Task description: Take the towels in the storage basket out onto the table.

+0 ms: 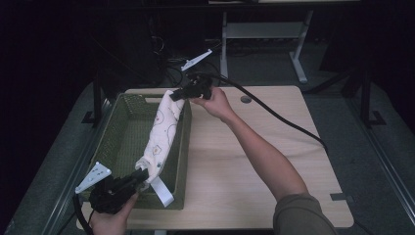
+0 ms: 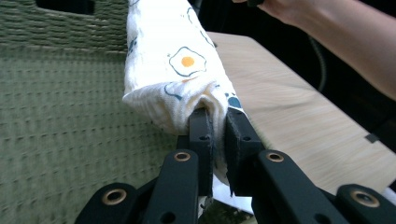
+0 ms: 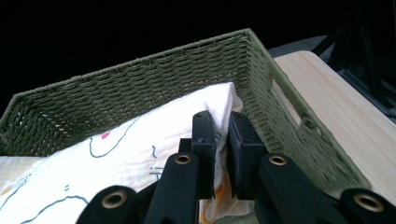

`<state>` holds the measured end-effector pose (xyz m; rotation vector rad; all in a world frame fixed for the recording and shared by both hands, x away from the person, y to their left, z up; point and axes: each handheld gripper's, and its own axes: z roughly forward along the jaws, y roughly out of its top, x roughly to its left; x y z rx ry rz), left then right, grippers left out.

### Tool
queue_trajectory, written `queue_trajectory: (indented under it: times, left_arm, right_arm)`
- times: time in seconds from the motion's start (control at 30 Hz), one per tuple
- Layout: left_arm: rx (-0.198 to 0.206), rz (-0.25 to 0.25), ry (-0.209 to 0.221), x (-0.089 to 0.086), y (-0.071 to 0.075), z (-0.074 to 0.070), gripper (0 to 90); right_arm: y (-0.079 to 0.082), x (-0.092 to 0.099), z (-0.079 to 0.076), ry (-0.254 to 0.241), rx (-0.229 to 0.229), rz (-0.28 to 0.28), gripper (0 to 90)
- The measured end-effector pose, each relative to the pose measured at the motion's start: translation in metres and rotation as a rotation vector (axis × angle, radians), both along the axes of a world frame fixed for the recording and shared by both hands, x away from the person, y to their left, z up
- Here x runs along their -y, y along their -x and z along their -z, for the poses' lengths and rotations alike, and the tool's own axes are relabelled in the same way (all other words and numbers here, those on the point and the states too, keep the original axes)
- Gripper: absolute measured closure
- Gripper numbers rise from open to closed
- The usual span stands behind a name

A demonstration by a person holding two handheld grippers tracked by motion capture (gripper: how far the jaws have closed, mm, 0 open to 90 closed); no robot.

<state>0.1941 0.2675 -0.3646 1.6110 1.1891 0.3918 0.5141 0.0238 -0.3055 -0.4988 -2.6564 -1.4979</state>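
A: Biggest first — the desk [image 1: 274, 161], then the green woven basket [image 1: 122, 142] at its left side. Best way to lower the cloth in?

B: Keep the white printed cloth [image 1: 164, 129] stretched between both ends, level with the long side of the basket, then bring both ends down together. Not one end first — otherwise a fold against the right wall, where the cloth hangs now, just above the rim and partly over the inside.

A: Any risk there?

B: Probably only the loose white strip [image 1: 162, 192] at the near corner; could catch on the rim. Better to shift a little leftwards before going down.

A: And the arms?

B: Right forearm [image 1: 259, 152] reaching long across the desk, wrist bent, right hand-held gripper [image 1: 178, 94] at the far end of the basket, pointing back toward the person. Left hand [image 1: 110, 218] low at the near corner, left hand-held gripper [image 1: 142, 174] pointing forward and slightly up.

A: Grip?

B: Left jaws nearly closed, pinching the end of the cloth. Right jaws the same — nearly closed, with the far corner of the cloth between the pads.
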Motion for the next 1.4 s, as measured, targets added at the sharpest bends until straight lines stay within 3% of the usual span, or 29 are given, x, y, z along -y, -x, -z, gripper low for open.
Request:
queue_trajectory:
  times: [0.1, 0.37, 0.43, 0.53, 0.73, 1.13, 1.3, 1.37, 1.4]
  left_arm:
    - [-0.006, -0.029, -0.014, -0.005, 0.002, 0.003, 82.5]
    - [-0.016, -0.05, -0.041, -0.011, 0.002, 0.01, 82.5]
    - [-0.019, -0.049, -0.041, -0.012, 0.002, 0.011, 82.5]
    - [-0.022, -0.056, -0.036, -0.014, 0.002, 0.012, 82.5]
    - [-0.016, -0.065, -0.045, -0.016, 0.004, 0.014, 82.5]
    - [-0.043, -0.08, -0.051, -0.021, 0.003, 0.022, 81.3]
    - [-0.048, -0.085, -0.029, -0.023, 0.003, 0.024, 78.9]
    - [-0.049, -0.077, -0.005, -0.023, 0.005, 0.024, 68.9]
    - [-0.057, -0.089, 0.049, -0.024, 0.007, 0.023, 64.5]
  right_arm:
    - [-0.004, -0.006, 0.004, -0.036, -0.029, 0.003, 82.2]
    - [-0.01, -0.019, 0.019, -0.02, -0.057, 0.013, 82.2]
    - [-0.008, -0.028, 0.018, 0.01, -0.028, -0.003, 82.3]
    - [-0.006, -0.038, 0.013, 0.0, -0.024, -0.017, 82.2]
    - [-0.007, -0.059, 0.01, 0.03, -0.011, -0.025, 81.8]
    - [-0.008, -0.072, 0.028, 0.063, -0.019, -0.016, 81.3]
    - [-0.01, -0.073, 0.031, 0.071, -0.015, -0.011, 80.9]
    - [-0.01, -0.074, 0.032, 0.062, -0.014, -0.014, 78.5]
    - [-0.011, -0.076, 0.035, 0.061, -0.015, 0.0, 63.9]
